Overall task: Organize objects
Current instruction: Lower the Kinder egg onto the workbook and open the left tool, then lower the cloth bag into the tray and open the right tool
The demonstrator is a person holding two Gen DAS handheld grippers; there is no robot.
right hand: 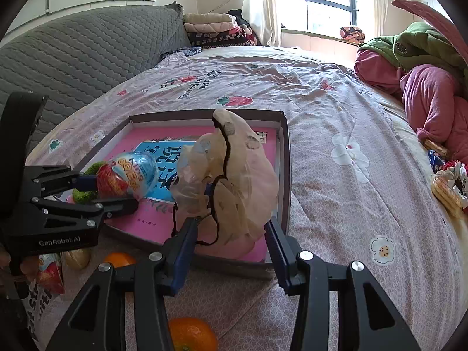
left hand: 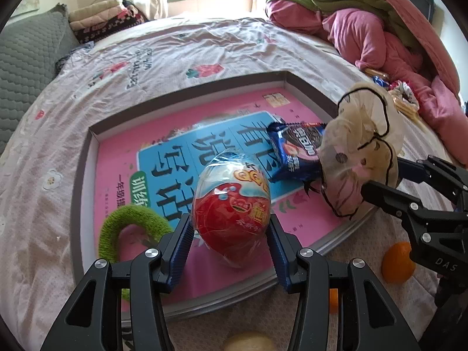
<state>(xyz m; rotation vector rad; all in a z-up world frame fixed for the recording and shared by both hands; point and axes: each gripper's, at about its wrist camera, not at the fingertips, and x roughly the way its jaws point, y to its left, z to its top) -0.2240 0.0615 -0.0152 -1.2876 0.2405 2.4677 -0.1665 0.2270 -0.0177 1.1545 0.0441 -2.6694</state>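
Red foil egg (left hand: 231, 204) sits pinched in the left gripper (left hand: 231, 228) over the tray (left hand: 87, 158), ready for placing; the right gripper (right hand: 231, 234), spread, frees a scrunchie (right hand: 228, 175).

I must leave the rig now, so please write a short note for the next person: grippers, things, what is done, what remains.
Left gripper: shut on the toy egg, over the box.
Right gripper: open, with the thin cloth bag between its jaws at the box's near edge.
Done: book, green ring and biscuit pack are in the box.
Left: probably set the egg and the bag inside; two oranges and snacks lie on the bed.
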